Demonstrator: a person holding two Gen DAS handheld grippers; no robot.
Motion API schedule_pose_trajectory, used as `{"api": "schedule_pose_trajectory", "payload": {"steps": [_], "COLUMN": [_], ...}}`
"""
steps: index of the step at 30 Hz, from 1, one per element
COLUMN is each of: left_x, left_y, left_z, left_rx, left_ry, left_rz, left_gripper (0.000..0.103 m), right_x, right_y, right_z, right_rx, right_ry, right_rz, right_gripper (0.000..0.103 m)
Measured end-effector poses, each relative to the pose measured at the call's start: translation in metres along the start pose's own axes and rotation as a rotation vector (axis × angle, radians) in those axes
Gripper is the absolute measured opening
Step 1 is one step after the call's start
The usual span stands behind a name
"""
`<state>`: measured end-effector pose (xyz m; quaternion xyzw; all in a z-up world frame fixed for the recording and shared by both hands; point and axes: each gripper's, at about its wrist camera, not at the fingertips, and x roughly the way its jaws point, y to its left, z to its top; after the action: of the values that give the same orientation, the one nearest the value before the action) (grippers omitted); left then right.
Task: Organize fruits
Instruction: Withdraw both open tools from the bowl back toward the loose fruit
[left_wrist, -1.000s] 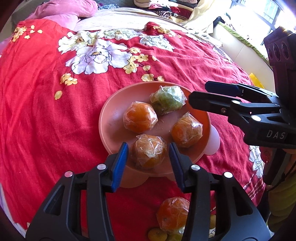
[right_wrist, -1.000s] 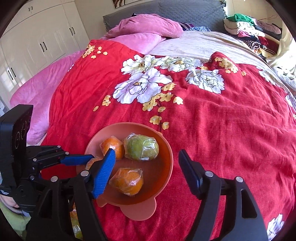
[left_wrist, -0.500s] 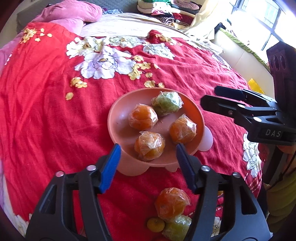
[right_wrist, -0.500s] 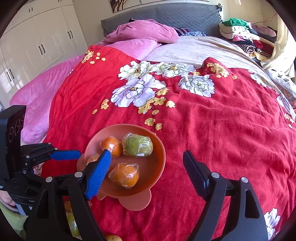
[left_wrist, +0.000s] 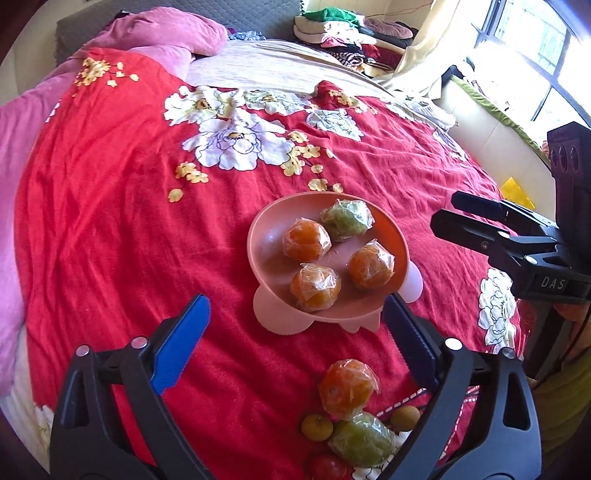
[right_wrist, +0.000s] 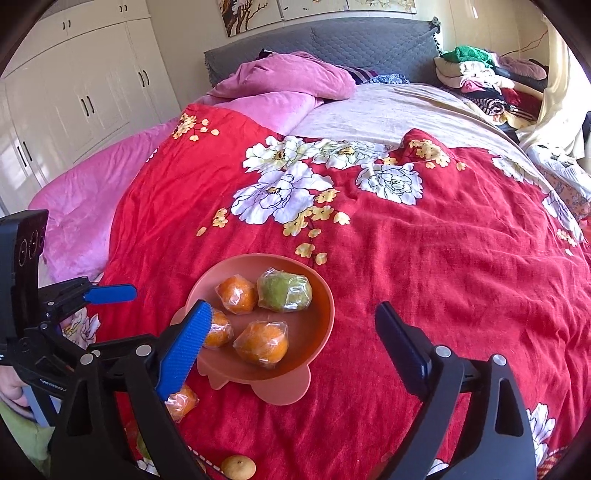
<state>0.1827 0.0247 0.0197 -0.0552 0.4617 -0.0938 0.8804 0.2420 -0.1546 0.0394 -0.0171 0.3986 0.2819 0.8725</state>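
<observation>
A pink footed bowl (left_wrist: 255, 236) stands on the red flowered bedspread and holds three plastic-wrapped oranges (left_wrist: 306, 239) and one wrapped green fruit (left_wrist: 347, 219). My left gripper (left_wrist: 295, 306) hovers just in front of the bowl, its jaws opening wide with nothing pressed between the blue pads. The right gripper (right_wrist: 291, 310) hangs over the bowl (right_wrist: 325, 295) from the other side, also opening and holding nothing. Loose on the spread near me lie a wrapped orange (left_wrist: 347, 387), a wrapped green fruit (left_wrist: 362, 439) and small round fruits (left_wrist: 316, 427).
A pink quilt (right_wrist: 280, 81) and grey headboard (right_wrist: 369, 44) are at the far end. Piled clothes (right_wrist: 476, 74) sit at the back right. White wardrobes (right_wrist: 74, 92) line the left wall. A hand (right_wrist: 11, 387) holds the left gripper's handle.
Both grippers have drawn back and upward from the bowl and their jaws have spread. The left pads have moved off the front orange, which stays in the bowl.
</observation>
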Motion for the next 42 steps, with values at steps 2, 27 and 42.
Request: {"api": "schedule_pose_trajectory", "payload": {"steps": [2, 27, 42], "left_x": [-0.003, -0.036, -0.049], "left_y": [0.001, 0.005, 0.009], "left_z": [-0.002, -0.025, -0.053], "left_rx": [-0.004, -0.017, -0.016], "left_ry": [-0.001, -0.028, -0.007], "left_rz": [0.004, 0.041, 0.058], "left_gripper": [0.093, 0.093, 0.093], "right_x": [-0.003, -0.043, -0.058], "right_y": [0.001, 0.029, 0.042], "right_z": [-0.001, -0.026, -0.049], "right_rx": [0.000, -0.045, -0.068], "right_ry": [-0.003, -0.035, -0.021], "right_rz": [0.000, 0.011, 0.017], "right_gripper": [0.091, 0.094, 0.094]}}
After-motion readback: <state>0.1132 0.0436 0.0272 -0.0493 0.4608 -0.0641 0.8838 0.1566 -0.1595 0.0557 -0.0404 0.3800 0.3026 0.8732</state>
